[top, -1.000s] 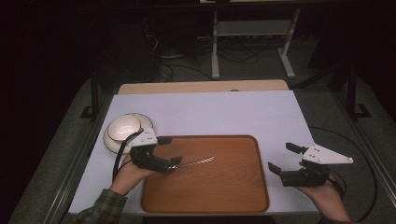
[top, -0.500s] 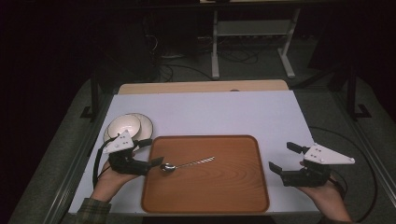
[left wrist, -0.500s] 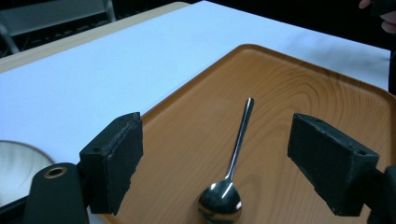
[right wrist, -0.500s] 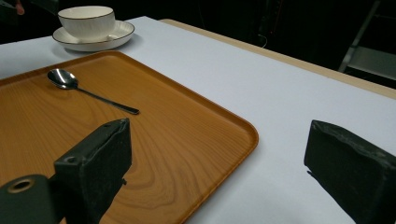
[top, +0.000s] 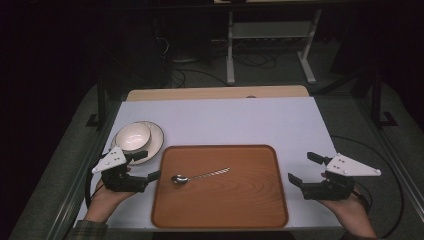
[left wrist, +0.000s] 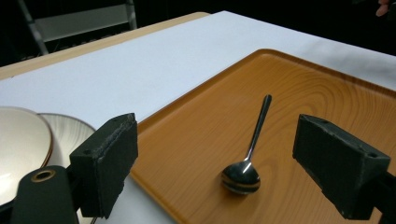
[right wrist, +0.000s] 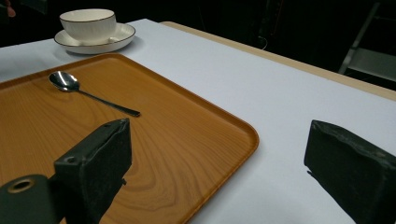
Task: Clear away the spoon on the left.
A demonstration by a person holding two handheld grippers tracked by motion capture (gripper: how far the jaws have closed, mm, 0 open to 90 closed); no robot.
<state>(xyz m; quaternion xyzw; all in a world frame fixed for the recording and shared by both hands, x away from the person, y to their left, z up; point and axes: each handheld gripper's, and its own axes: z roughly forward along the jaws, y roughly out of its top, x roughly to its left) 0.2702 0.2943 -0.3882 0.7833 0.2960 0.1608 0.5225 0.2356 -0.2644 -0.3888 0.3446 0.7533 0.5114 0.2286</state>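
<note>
Meanwhile, both grippers, left [top: 146,165] and right [top: 306,169], are being held with jaws spread beside a tray [top: 260,210] where a spoon [top: 199,176] is lying.

The room sits dark, light falling mostly on the white table [top: 240,120]. A pale wooden strip [top: 215,93] runs along its far edge. Beyond that, a white metal stand [top: 270,37] with two legs rests on grey carpet [top: 280,75], with black cables [top: 190,75] trailing across the floor beside it. Dark metal posts [top: 101,97] flank the table's left and right sides.
</note>
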